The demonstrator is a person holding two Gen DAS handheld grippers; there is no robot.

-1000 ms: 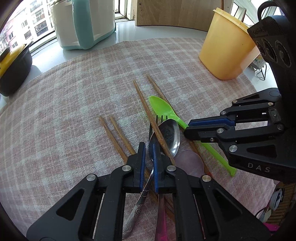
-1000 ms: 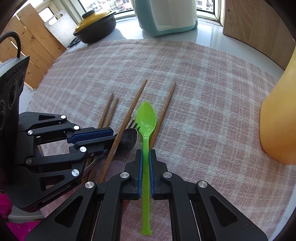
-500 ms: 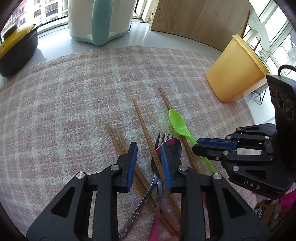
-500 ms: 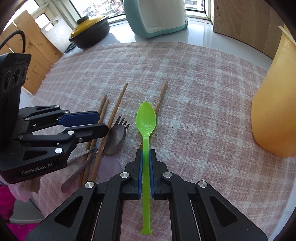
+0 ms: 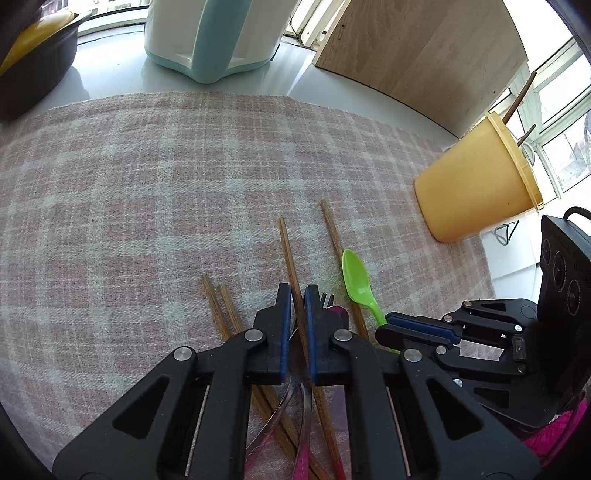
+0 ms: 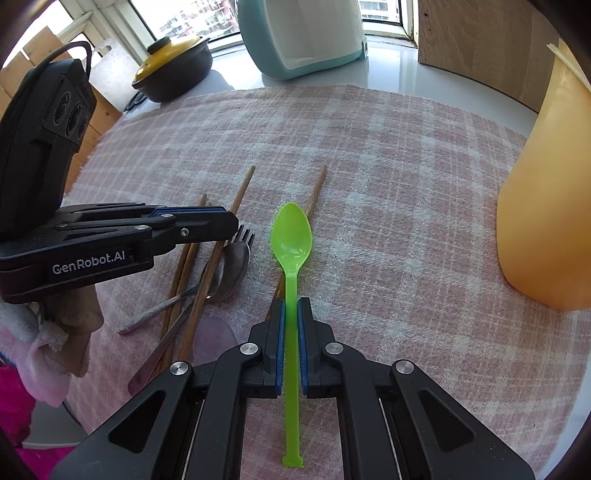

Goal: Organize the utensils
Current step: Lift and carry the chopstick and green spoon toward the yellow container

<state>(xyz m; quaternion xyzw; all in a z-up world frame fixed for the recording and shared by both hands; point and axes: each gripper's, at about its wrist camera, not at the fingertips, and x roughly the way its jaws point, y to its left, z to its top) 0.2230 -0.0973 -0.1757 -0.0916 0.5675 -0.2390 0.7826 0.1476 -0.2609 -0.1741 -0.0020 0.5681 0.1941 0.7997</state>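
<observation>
My right gripper [image 6: 291,306] is shut on the handle of a green plastic spoon [image 6: 291,238], which also shows in the left wrist view [image 5: 356,277]. My left gripper [image 5: 297,295] has its jaws close around a brown chopstick [image 5: 290,258] that lies across a metal spoon [image 6: 232,267] and fork [image 6: 242,234]. From the right wrist view the left gripper [image 6: 229,223] sits over that chopstick [image 6: 236,199]. Several more chopsticks [image 5: 221,302] lie on the pink checked cloth [image 5: 147,184]. An orange utensil cup [image 5: 476,184] stands at the right with chopsticks in it.
A white and teal appliance [image 5: 214,33] and a black pot with a yellow lid [image 6: 173,66] stand beyond the cloth near the window. A wooden board [image 5: 424,51] leans at the back. The cup [image 6: 546,206] is close on the right gripper's right.
My left gripper has opened, shifted onto the long chopstick and narrowed around it. My right gripper keeps the green spoon and has lifted it slightly toward the cup side.
</observation>
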